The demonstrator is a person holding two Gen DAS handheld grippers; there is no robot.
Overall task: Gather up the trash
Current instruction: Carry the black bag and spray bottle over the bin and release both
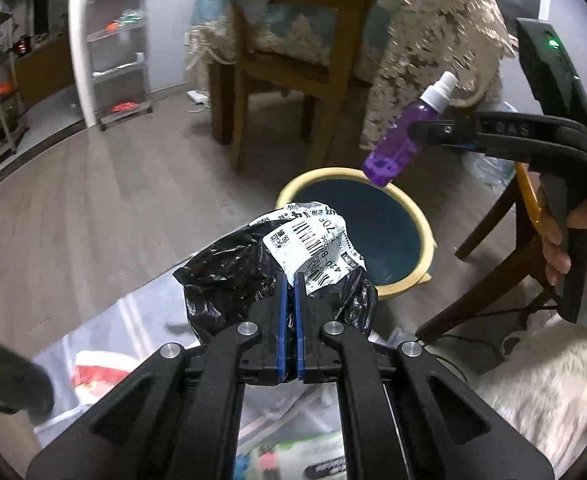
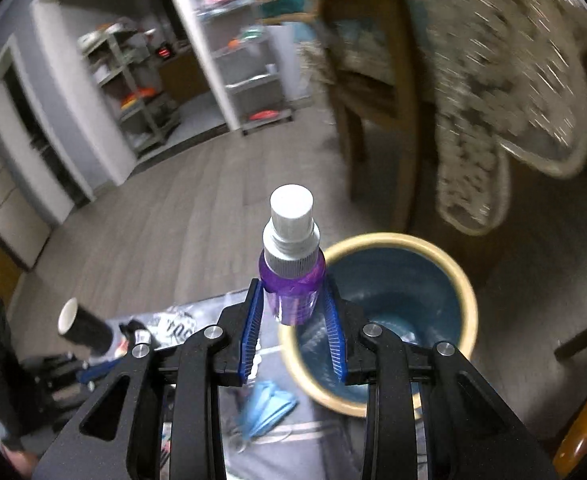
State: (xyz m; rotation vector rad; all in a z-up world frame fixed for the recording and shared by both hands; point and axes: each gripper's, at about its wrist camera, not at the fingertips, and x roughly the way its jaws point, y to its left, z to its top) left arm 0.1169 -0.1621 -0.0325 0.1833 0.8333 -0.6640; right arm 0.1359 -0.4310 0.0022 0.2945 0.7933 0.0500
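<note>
My left gripper (image 1: 290, 280) is shut on a crumpled black plastic bag with a white shipping label (image 1: 277, 268), held in the air just short of a round bin with a cream rim and blue inside (image 1: 421, 220). My right gripper (image 2: 291, 304) is shut on a purple spray bottle with a white cap (image 2: 291, 264), held over the near left rim of the bin (image 2: 465, 280). The left wrist view shows that bottle (image 1: 405, 136) and the right gripper (image 1: 425, 132) above the bin's far rim.
A black paper cup (image 1: 9, 376) lies on its side on a clear sheet on the floor; it also shows in the right wrist view (image 2: 87, 330). A blue face mask (image 2: 267, 404) lies near the bin. Wooden chairs (image 1: 293, 60) and a lace cloth (image 1: 425, 52) stand behind.
</note>
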